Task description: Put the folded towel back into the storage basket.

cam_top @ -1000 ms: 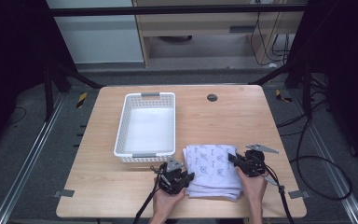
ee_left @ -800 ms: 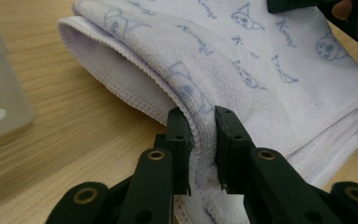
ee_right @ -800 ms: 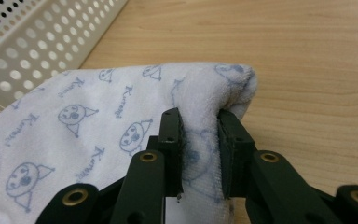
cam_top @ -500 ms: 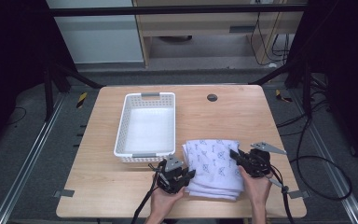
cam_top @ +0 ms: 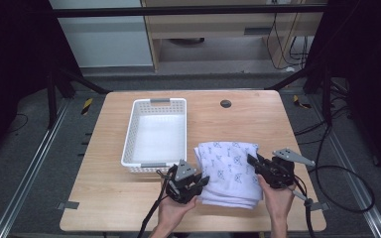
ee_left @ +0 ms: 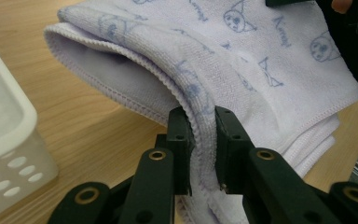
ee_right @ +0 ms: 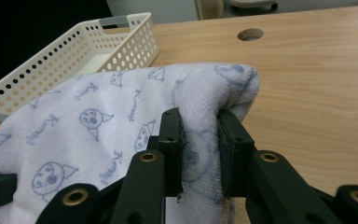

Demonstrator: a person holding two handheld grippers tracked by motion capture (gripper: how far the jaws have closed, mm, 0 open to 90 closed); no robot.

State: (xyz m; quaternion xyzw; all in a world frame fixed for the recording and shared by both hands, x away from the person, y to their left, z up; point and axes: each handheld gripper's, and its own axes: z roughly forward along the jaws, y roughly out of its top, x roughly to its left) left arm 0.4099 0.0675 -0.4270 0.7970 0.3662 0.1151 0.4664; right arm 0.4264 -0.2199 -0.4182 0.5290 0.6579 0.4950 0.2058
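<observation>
Claws first: the left claw (ee_left: 200, 140) is clamped on the hemmed edge of the folded towel (ee_left: 242, 65), a ridge of cloth pinched between its two black jaws. The right claw (ee_right: 199, 144) is likewise closed on the towel's opposite edge, with terry bunched up between the jaws.

From the high view, the left claw (cam_top: 198, 182) comes in from the bench's near edge, angled toward the towel's near left corner, the left hand (cam_top: 174, 210) cupped under it. The right claw (cam_top: 254, 162) points left into the towel's right edge, grey plate on top, with the right hand (cam_top: 277, 201) behind it and a cable trailing off to the right.

The towel (cam_top: 228, 166), white with a blue cat print, lies on the near right part of the bench (cam_top: 104, 198), just beside the white basket (cam_top: 134, 131) near the left side.

Compared with a second ago, the right claw sits slightly farther right, and the towel looks spread a little wider between the two claws.
</observation>
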